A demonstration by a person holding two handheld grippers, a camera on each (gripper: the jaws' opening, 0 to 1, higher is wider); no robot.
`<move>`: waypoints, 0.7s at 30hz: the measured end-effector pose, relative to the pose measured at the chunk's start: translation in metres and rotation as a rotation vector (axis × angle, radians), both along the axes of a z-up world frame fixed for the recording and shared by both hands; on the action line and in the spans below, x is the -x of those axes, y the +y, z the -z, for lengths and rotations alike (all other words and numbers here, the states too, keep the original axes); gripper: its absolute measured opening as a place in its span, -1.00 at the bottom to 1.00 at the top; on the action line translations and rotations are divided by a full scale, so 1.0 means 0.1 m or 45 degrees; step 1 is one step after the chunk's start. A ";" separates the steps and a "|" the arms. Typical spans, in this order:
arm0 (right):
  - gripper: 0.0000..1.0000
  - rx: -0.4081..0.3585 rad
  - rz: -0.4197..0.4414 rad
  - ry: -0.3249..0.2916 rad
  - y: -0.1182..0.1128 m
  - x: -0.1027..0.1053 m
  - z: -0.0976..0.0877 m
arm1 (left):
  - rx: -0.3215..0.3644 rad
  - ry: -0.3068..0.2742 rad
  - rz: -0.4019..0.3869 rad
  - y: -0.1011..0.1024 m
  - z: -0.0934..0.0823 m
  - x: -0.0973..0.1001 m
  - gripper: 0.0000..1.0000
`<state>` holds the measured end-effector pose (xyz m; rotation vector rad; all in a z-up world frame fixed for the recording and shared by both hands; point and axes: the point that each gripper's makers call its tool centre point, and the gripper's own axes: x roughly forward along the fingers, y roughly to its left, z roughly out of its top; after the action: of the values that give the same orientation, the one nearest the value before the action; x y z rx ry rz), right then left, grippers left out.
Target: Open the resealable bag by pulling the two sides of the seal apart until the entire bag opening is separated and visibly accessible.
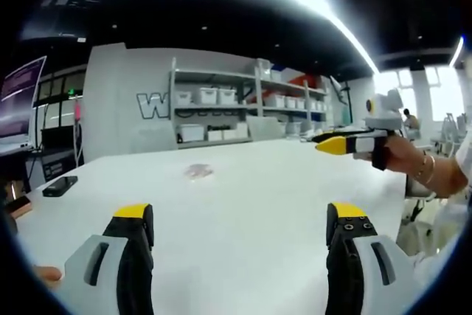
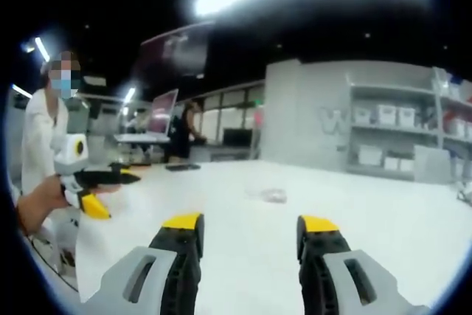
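- Lying small and blurry mid-counter point(image 1: 243, 204): bag point(image 1: 198, 172), seal impossible to make out.
- Hovering spread, holding nothing: left hand-held gripper point(image 1: 240, 220).
- Hovering spread, well short of bag point(image 2: 270, 195): right hand-held gripper point(image 2: 250, 228).

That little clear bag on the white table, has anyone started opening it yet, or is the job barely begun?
Barely begun, it seems. The bag lies alone on the white table, apparently flat, too small to read its seal. Nothing is in hand: the left claw and right claw both stand open and empty, well short of the bag. All remains: reach it, pinch each side of the seal, and pull them apart.
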<state>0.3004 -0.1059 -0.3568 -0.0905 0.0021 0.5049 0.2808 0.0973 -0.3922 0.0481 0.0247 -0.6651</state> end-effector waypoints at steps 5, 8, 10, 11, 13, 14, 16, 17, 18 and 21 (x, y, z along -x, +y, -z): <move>-0.01 0.005 -0.003 -0.004 0.02 -0.02 -0.02 | 0.000 0.006 -0.004 0.02 0.02 0.00 0.93; -0.01 0.006 -0.006 -0.004 0.04 -0.05 -0.02 | -0.003 0.008 -0.005 0.02 0.03 0.00 0.93; -0.01 0.004 -0.007 -0.001 0.04 -0.06 -0.02 | -0.001 0.006 -0.006 0.03 0.03 0.00 0.93; -0.01 0.000 -0.008 0.004 0.04 -0.07 -0.01 | 0.000 0.006 -0.006 0.03 0.02 0.00 0.93; -0.01 -0.003 -0.008 0.009 0.04 -0.09 -0.01 | -0.001 0.005 -0.006 0.03 0.02 0.00 0.93; -0.02 -0.002 -0.007 0.010 0.04 -0.09 0.00 | -0.001 0.004 -0.006 0.03 0.02 0.00 0.93; -0.02 0.001 -0.007 0.013 0.04 -0.10 0.01 | 0.000 0.005 -0.006 0.03 0.03 0.01 0.93; -0.02 0.001 -0.006 0.015 0.04 -0.11 0.02 | 0.001 0.006 -0.007 0.03 0.03 0.00 0.93; -0.02 0.001 -0.006 0.017 0.05 -0.12 0.02 | 0.000 0.006 -0.007 0.03 0.03 0.00 0.93; -0.02 0.008 -0.004 0.020 0.05 -0.15 0.03 | -0.002 0.008 -0.005 0.03 0.04 0.00 0.93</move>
<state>0.3155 -0.1008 -0.3597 -0.0929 0.0193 0.5090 0.2805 0.1004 -0.3960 0.0476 0.0315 -0.6615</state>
